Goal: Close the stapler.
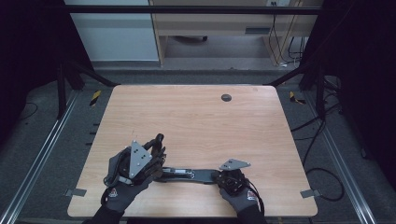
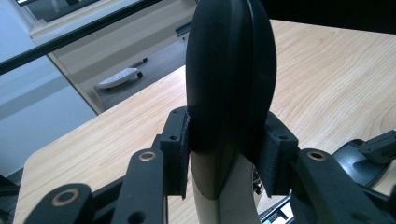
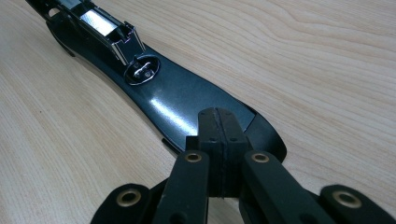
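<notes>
Near the table's (image 1: 196, 116) front edge, the left gripper (image 2: 229, 154) clamps a black oval piece (image 2: 229, 70), its lower end hidden; the right gripper (image 3: 219, 135), jaws together, presses a long black device (image 3: 182, 105) cut off at the frame's corner.

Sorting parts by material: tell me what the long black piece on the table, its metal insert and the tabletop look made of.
Long black piece: probably moulded plastic, glossy, given its sharp light streak. Metal insert: bright, mirror-like, likely polished or plated steel. Tabletop: pale wood grain, matte, perhaps laminate rather than solid wood.
</notes>
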